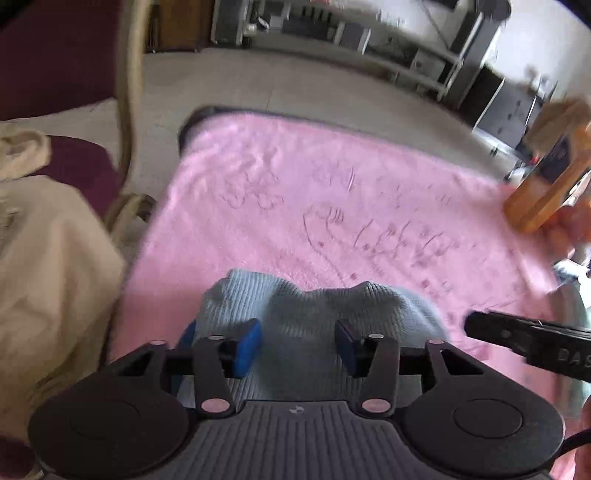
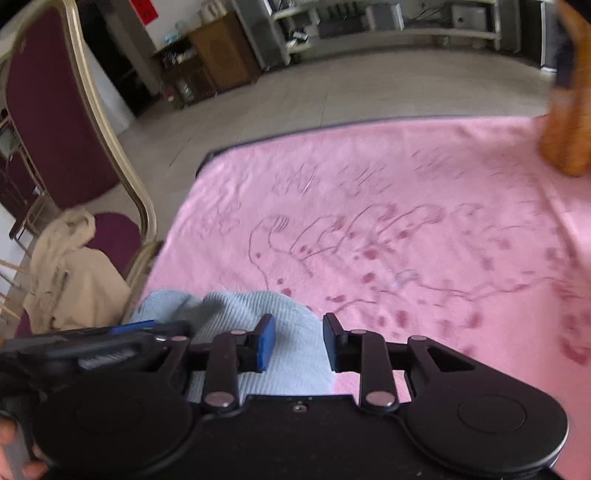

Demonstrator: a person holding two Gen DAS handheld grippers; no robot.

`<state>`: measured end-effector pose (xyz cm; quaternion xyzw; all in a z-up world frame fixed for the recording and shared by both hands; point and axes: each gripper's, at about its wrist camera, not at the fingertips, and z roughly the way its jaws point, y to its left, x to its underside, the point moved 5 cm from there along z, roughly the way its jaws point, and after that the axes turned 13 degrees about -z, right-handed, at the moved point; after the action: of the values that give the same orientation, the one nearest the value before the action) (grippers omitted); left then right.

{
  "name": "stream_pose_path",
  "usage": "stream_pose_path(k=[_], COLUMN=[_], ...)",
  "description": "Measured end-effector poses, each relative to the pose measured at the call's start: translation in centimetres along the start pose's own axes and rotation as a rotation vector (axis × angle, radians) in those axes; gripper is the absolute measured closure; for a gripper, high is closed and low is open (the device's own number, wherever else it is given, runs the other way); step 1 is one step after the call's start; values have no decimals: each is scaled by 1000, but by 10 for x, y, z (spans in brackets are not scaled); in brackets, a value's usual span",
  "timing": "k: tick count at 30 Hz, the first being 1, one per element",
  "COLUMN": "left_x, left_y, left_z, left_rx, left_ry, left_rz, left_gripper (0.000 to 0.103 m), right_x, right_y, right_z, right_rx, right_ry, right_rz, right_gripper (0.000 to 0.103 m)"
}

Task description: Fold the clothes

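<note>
A light blue knit garment (image 1: 306, 317) lies bunched at the near edge of the pink blanket (image 1: 332, 206). My left gripper (image 1: 297, 332) stands over it with its jaws apart; the knit humps up between the blue pads without being pinched. In the right wrist view the same garment (image 2: 236, 310) reaches under my right gripper (image 2: 299, 328), whose jaws are narrowly apart, with the cloth's right edge in the gap. A finger of the right gripper (image 1: 498, 328) shows at the right of the left wrist view. A finger of the left gripper (image 2: 140, 326) shows at the left of the right wrist view.
A beige garment (image 1: 48, 258) is heaped on a maroon chair (image 2: 55, 110) with a pale frame, left of the blanket. A blurred orange object (image 1: 543, 184) stands at the blanket's right side. The grey floor (image 2: 295, 99) and shelving (image 2: 369, 22) lie beyond.
</note>
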<state>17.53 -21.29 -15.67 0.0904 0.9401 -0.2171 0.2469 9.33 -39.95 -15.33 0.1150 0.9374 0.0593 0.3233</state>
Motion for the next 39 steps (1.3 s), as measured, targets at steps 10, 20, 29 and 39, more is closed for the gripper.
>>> stream_pose_path(k=[10,20,29,39], left_x=[29,44,56,64], left_y=[85,126,110,97], left_z=[-55,-29,7,18], left_rx=[45,39,88,108], left_ry=[24,175,330,363], left_rz=[-174,-370,-379,-346], left_gripper=[30,21,16,15], right_x=[47,97,106,103], right_y=[4,22,14,7], right_z=[-100,-57,-27,10], right_rx=[-138,-244,-223,-306], right_ry=[-15,40,64,69], right_rz=[135,314,325,299], right_gripper=[35,27,26,18])
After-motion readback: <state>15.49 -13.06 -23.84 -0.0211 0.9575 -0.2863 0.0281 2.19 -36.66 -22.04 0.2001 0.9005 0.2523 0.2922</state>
